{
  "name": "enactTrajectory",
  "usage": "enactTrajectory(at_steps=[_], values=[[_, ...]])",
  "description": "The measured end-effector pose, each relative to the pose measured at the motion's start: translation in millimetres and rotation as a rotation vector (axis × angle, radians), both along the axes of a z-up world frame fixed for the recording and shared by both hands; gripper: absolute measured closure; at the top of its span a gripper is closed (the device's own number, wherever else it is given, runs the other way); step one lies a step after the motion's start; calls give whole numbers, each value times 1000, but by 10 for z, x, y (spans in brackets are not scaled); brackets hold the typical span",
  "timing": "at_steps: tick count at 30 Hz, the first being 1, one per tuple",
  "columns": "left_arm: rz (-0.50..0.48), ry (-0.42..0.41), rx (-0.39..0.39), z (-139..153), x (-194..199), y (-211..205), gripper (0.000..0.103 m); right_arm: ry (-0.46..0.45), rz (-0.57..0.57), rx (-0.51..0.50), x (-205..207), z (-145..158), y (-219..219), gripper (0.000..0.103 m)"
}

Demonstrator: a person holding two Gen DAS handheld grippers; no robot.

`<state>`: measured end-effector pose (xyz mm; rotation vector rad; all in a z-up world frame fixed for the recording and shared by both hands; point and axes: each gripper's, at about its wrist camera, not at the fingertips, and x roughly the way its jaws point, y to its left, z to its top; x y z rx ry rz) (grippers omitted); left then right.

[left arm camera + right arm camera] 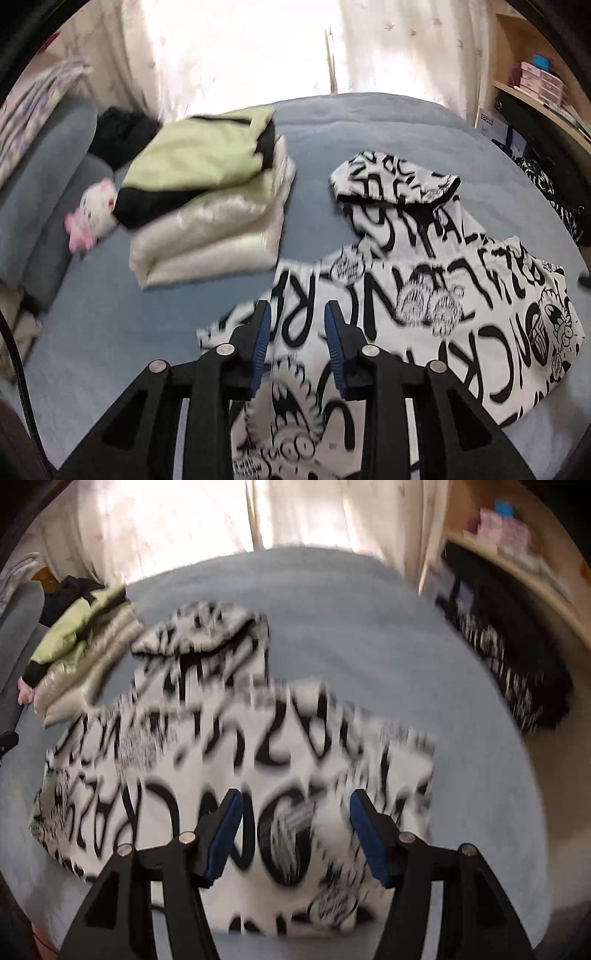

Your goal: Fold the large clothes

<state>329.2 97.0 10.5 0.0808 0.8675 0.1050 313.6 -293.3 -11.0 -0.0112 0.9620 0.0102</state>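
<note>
A white hooded garment with black cartoon and letter print (424, 280) lies spread on the blue bed, hood at the far end; it also shows, blurred, in the right wrist view (236, 746). My left gripper (297, 314) hovers over its near left part with jaws partly open and nothing between them. My right gripper (295, 801) is wide open and empty above the garment's near edge.
A stack of folded clothes (207, 206), green and black on top of cream, sits on the bed (388, 122) at the left. A pink-white plush toy (92, 214) lies beside it. Grey pillows (40, 192) line the left. Shelves (546, 81) and a dark printed garment (517, 672) are at the right.
</note>
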Motion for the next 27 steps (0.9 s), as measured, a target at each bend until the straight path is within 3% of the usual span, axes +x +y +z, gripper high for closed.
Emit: enactTrajectory(at_steps=[6,12,19,27], values=[[-45,-54,89,220,461,-191,62,-125,-8,-11,570,568,64,42],[-53,-42,60,266,1062,-283,62,-133,-54,74,1190,664,21,42],[-63,36,7,-8,1860,-339,62,-106,-106,126,1873,434,56,42],[-23,158,-122,-632,2606,-332,62,15,-104,165,2679,-184,167,42]])
